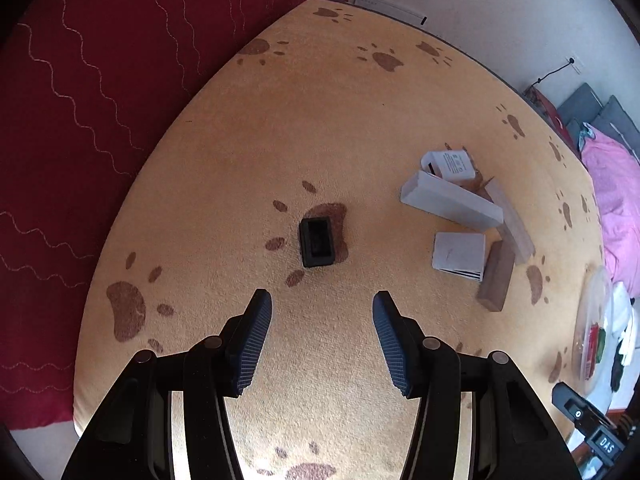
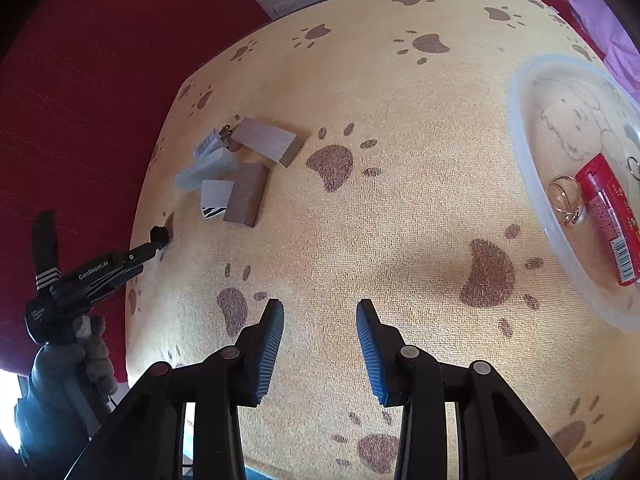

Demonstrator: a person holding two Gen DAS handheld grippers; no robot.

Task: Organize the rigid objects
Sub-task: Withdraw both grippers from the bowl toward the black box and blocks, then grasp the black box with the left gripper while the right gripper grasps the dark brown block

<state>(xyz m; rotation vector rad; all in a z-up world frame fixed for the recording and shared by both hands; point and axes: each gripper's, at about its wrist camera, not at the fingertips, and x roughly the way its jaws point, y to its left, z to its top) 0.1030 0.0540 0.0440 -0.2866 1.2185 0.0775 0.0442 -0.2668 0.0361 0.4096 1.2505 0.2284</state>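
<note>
A small black box [image 1: 317,241] lies alone on the yellow paw-print towel [image 1: 320,120], just ahead of my open, empty left gripper [image 1: 322,308]. To its right lies a cluster: a white charger [image 1: 450,165], a long white box [image 1: 452,201], a small white box [image 1: 458,255], a dark wooden block [image 1: 496,276] and a light wooden block [image 1: 514,220]. The cluster shows in the right wrist view [image 2: 240,168] at far left. My right gripper [image 2: 320,316] is open and empty over bare towel. A clear plastic tub [image 2: 520,128] at right holds a red tube [image 2: 608,216] and metal rings [image 2: 566,200].
A red cloth [image 1: 80,120] borders the towel on the left. Pink fabric [image 1: 616,200] lies beyond the right edge. The left gripper and the gloved hand holding it show in the right wrist view [image 2: 88,276] at lower left. A white wall [image 1: 480,0] is behind.
</note>
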